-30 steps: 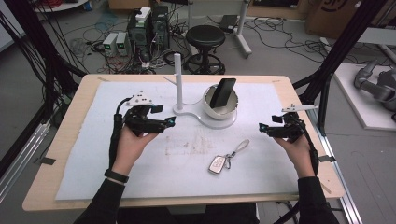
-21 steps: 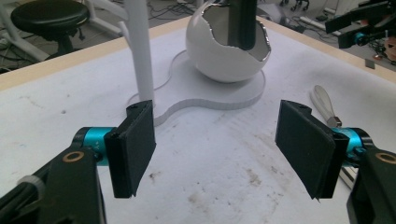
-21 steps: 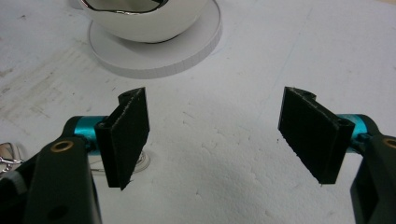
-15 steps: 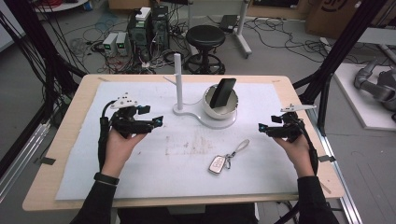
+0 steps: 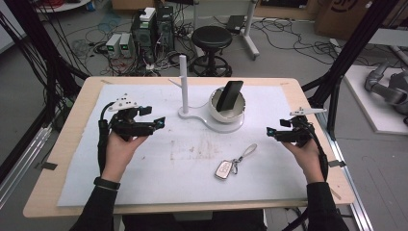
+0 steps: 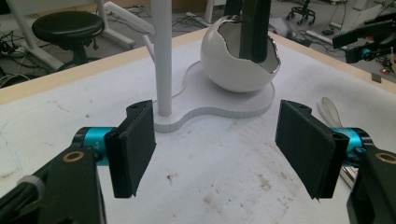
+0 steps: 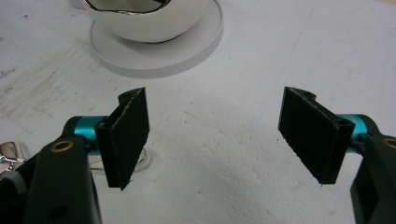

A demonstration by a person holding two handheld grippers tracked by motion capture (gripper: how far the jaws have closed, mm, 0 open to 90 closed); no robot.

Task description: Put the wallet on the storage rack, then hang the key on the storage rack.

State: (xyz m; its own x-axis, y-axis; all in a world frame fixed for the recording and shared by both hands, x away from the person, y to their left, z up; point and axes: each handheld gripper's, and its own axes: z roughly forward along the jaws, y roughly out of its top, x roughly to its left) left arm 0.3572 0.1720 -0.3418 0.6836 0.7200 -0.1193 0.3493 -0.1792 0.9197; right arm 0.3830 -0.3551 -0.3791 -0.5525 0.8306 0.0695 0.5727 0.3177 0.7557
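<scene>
A white stand (image 5: 192, 115) sits at the table's middle back, with an upright post (image 5: 183, 79) and a white bowl (image 5: 235, 117). A black phone (image 5: 229, 95) leans upright in the bowl. A silver key fob (image 5: 223, 169) with a ring and strap (image 5: 246, 152) lies in front of the stand. My left gripper (image 5: 156, 121) hovers open to the left of the stand, and its own view looks at the post (image 6: 162, 56) and bowl (image 6: 238, 65) between open jaws (image 6: 219, 149). My right gripper (image 5: 270, 131) is open at the right, holding nothing (image 7: 217, 135).
A white mat (image 5: 159, 173) covers most of the wooden table (image 5: 72, 144). Behind the table are a black stool (image 5: 211, 36), cables and computer boxes on the floor. Black frame legs stand at both sides.
My left gripper has drifted left, away from the stand, staying open. The right gripper has held its place.
</scene>
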